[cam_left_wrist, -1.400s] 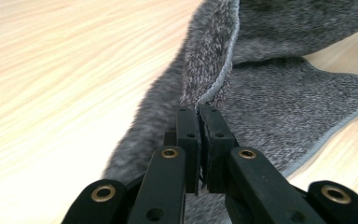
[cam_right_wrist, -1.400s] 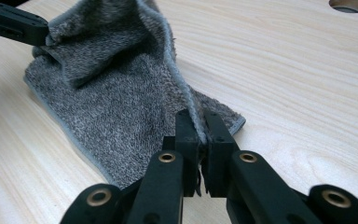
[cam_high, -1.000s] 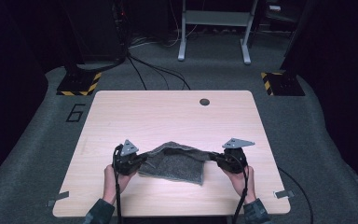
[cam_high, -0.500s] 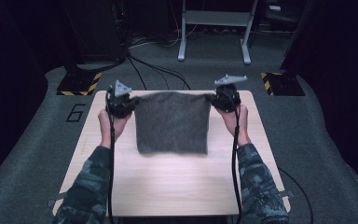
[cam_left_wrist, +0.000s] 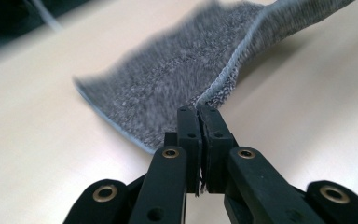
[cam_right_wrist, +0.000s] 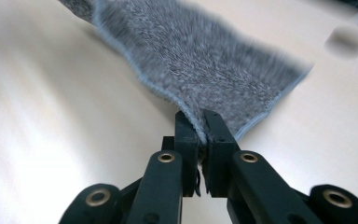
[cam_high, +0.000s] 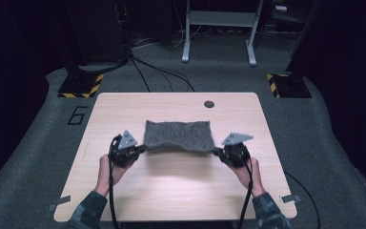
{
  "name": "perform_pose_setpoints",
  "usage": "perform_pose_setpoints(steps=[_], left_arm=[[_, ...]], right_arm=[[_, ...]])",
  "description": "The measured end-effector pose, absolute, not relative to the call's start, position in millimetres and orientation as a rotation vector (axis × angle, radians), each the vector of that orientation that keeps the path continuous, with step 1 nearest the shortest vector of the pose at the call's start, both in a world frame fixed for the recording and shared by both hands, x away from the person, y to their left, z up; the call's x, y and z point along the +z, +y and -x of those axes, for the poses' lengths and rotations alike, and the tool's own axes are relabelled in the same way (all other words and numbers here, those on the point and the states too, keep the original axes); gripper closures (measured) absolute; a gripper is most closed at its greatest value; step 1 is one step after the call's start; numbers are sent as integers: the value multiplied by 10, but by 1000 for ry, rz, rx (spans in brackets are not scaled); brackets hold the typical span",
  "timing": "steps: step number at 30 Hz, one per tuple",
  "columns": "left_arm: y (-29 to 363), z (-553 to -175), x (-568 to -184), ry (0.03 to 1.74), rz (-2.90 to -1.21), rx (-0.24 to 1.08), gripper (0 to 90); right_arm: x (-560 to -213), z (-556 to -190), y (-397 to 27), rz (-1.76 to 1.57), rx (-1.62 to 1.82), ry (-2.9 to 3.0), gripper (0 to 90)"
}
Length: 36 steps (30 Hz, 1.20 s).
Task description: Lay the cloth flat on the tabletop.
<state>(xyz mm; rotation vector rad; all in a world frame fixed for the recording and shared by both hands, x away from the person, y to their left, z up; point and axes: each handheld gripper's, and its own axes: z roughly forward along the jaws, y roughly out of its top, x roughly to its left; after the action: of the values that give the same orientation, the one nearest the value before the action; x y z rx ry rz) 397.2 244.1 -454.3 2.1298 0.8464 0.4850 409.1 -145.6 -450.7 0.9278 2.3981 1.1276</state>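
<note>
A grey towel (cam_high: 177, 135) is stretched between my two grippers over the middle of the wooden table (cam_high: 124, 105). Its near edge is lifted and its far edge rests on the tabletop. My left gripper (cam_high: 140, 150) is shut on the towel's near left corner, and in the left gripper view (cam_left_wrist: 198, 112) the hem is pinched between the jaws, with the towel (cam_left_wrist: 177, 88) running away from them. My right gripper (cam_high: 217, 150) is shut on the near right corner, and the right gripper view (cam_right_wrist: 200, 122) shows the towel (cam_right_wrist: 214, 60) clamped at its stitched edge.
A small dark round hole (cam_high: 209, 103) sits near the table's far edge. Cables, a metal stand (cam_high: 219, 28) and yellow-black striped bases (cam_high: 81, 86) lie on the grey floor beyond the table. Bare tabletop stretches in front of the towel.
Half a second ago both grippers held the towel high, hanging spread at the far side. Both have come down and toward the near side, laying the towel's far edge on the table.
</note>
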Motion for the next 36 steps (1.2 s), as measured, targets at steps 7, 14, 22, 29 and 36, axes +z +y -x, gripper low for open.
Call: perform_pose_setpoints(steps=[7, 14, 22, 29, 36], left_arm=[[2521, -3656, -4813, 865, -2169, 307, 621], [2666, -3488, -4684, 925, -2094, 353, 337], [2586, -3843, -4660, 993, -2078, 422, 242], [2373, -4177, -4862, 1051, -2141, 445, 177], [2281, -4296, -5042, 1078, -2218, 463, 163]], right_arm=[[-4942, -3742, -1661, -1061, 1180, 2496, 571], [-4749, -3721, -1732, -1054, 1290, 2428, 304], [-4595, -4009, -1560, -1057, 1291, 2354, 150], [-4807, -4330, -1127, -1049, 1090, 2423, 62], [-5094, -4488, -927, -1101, 950, 2495, 16]])
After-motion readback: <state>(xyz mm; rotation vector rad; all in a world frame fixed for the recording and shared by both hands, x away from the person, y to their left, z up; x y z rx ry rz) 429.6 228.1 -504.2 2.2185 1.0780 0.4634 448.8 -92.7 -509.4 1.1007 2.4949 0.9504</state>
